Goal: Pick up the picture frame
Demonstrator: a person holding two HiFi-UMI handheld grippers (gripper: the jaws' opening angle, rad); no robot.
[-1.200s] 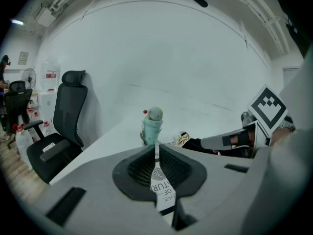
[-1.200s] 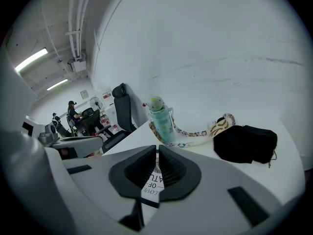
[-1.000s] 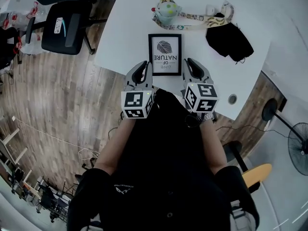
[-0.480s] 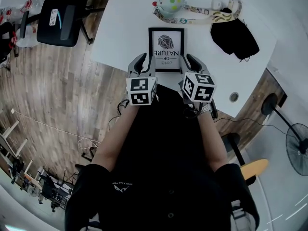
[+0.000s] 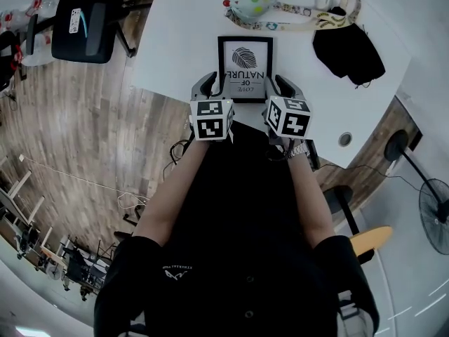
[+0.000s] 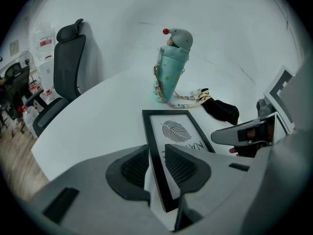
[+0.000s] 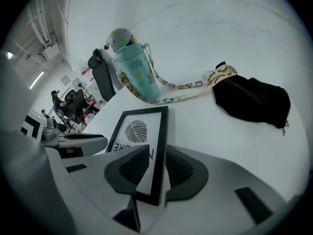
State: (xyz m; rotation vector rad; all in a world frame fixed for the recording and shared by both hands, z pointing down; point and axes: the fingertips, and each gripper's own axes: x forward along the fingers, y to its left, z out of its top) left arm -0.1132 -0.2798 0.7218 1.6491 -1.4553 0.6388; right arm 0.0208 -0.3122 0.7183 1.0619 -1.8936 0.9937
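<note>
the left claw [image 6: 156, 153] has its jaws apart, straddling the left edge of the picture frame [image 5: 245, 65], with the pads not pressing on it. the right claw [image 7: 156, 153] has just been opening its jaws, which stand wide with the frame's right edge between them. the frame lies flat on the white counter [image 5: 182, 41], reaching ahead from both claws. beyond their tips stands a pale green bottle [image 5: 249, 2]. ahead and right of the right claw lies a black cloth [image 5: 349, 51].

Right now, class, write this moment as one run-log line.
phase: pre-grasp | picture frame: flat on table | left gripper: jaws open, straddling left edge | right gripper: jaws just been opening, straddling right edge
</note>
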